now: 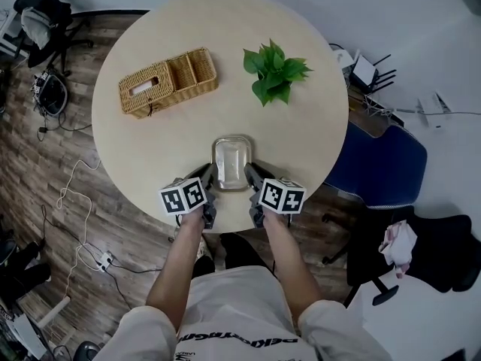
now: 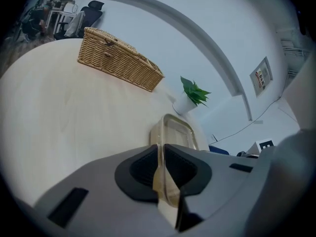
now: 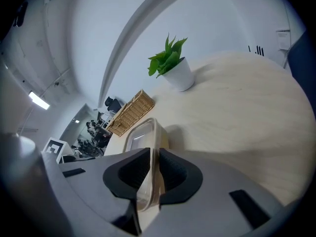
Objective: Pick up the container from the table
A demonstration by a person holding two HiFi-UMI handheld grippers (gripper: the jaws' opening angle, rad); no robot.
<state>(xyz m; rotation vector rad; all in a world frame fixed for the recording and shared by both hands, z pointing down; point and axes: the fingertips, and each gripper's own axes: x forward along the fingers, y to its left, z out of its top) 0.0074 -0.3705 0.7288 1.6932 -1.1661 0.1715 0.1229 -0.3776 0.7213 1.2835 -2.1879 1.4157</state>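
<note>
- The container [image 1: 231, 162] looks like thin clear plastic. Expect it to be light, bendy and slick, so hold it by its two long side rims and squeeze gently.
- It lies on the table [image 1: 150, 141], directly between your two tongs.
- Your left gripper [image 2: 160, 169] has its jaws almost together, pinching the rim on its side.
- Your right gripper [image 3: 150, 174] is clamped the same way on the opposite rim.

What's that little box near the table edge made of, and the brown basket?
The container looks like clear, glossy plastic: the table shows through its walls. The basket looks like woven wicker or rattan, matte tan, its weave plainly visible.
</note>
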